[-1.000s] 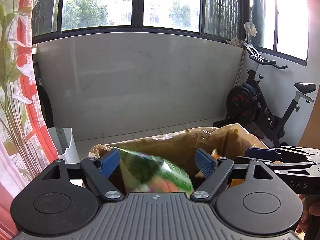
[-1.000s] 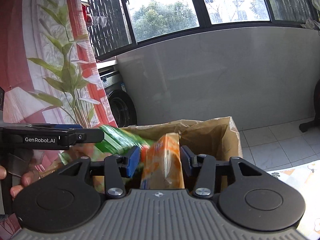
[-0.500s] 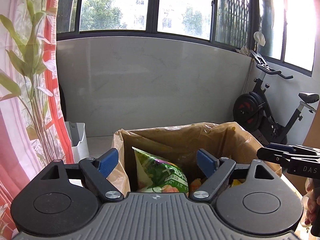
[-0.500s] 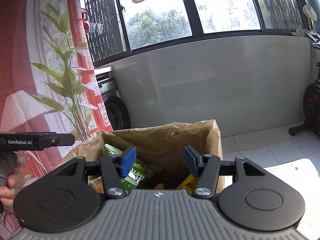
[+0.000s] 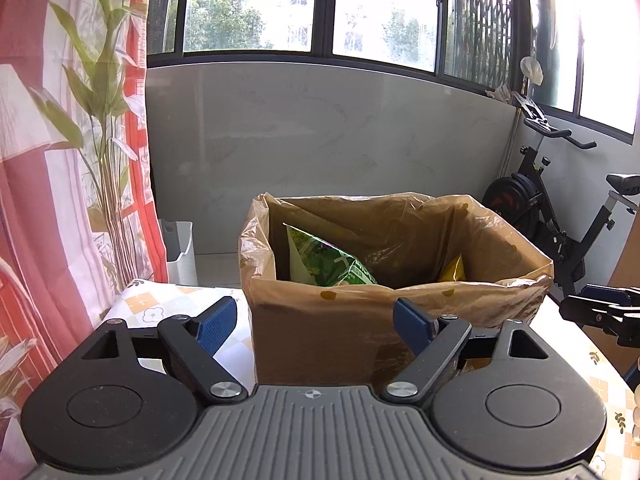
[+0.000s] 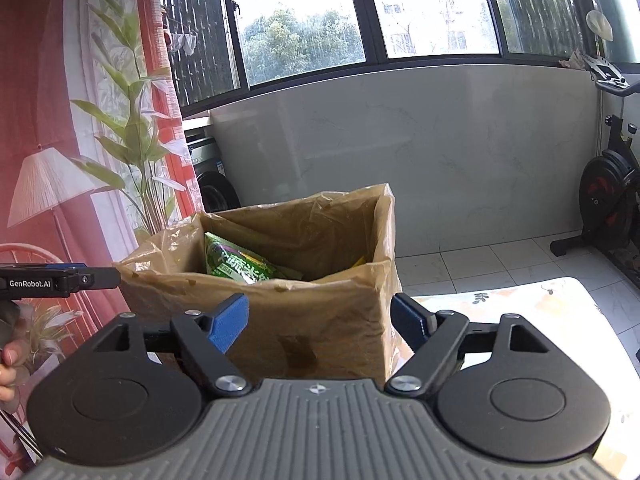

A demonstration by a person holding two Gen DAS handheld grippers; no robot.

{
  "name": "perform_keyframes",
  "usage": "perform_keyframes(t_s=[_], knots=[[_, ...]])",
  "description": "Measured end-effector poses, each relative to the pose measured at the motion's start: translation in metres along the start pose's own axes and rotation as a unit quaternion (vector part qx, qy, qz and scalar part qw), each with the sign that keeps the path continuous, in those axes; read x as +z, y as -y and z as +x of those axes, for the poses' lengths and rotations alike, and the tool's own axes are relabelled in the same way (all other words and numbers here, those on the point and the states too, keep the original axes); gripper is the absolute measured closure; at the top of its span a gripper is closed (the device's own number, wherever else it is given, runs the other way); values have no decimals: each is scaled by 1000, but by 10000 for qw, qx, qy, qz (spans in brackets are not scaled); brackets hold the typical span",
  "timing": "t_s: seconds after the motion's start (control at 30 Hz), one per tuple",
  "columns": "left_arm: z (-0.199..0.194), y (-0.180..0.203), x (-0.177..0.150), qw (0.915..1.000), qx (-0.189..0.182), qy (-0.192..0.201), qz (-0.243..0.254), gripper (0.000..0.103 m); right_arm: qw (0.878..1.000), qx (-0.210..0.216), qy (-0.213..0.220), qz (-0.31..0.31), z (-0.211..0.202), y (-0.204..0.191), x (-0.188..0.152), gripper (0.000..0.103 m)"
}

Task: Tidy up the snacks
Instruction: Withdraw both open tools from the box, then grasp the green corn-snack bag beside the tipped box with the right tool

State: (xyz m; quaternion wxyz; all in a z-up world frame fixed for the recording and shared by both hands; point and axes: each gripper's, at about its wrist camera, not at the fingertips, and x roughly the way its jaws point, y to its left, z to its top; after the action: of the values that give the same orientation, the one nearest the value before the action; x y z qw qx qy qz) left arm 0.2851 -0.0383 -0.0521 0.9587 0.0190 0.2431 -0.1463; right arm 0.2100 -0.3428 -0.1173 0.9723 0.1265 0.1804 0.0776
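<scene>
At the far left hangs a red and white curtain [image 5: 60, 200] printed with green leaves, and past its edge a white bin [image 5: 180, 252] stands on the floor by the grey wall. The table [image 5: 160, 308], under a flower-patterned cloth, carries a cardboard box [image 5: 320, 344] lined with a brown plastic bag [image 5: 400, 236] folded over its rim. The left gripper [image 5: 314, 322] is held just in front of the box's near wall, its blue-padded fingers [image 5: 216, 324] spread wide with nothing between them. Inside the box a green snack packet [image 5: 328, 264] leans toward the left wall, one corner sticking up, and a yellow packet [image 5: 454, 270] shows low against the right wall. In the right wrist view the same green snack packet [image 6: 236, 264] lies in the left half of the box [image 6: 320, 332], with a sliver of yellow [image 6: 360, 262] beside the right wall. The right gripper [image 6: 320, 322] also sits in front of the box, its fingers [image 6: 230, 322] spread apart and holding nothing; its tips show at the right edge of the left wrist view. Farther right an exercise bike [image 5: 560, 216] stands on the tiled floor under the windows
</scene>
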Motion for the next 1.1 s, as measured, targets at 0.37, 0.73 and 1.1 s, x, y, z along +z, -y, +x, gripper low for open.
perform_keyframes(t_s=[0.37, 0.73, 1.1], knots=[[-4, -22, -46, 9976, 358, -343, -481, 16, 9992, 9, -340, -207, 0, -3, -37, 11], [-4, -41, -91, 9929, 520, -770, -743, 17, 9960, 45, -885, 151, 20, 4, -71, 11], [6, -39, -110, 9889, 411, -1100, -913, 18, 9920, 143, -1244, -152, 51, -6, -77, 11]])
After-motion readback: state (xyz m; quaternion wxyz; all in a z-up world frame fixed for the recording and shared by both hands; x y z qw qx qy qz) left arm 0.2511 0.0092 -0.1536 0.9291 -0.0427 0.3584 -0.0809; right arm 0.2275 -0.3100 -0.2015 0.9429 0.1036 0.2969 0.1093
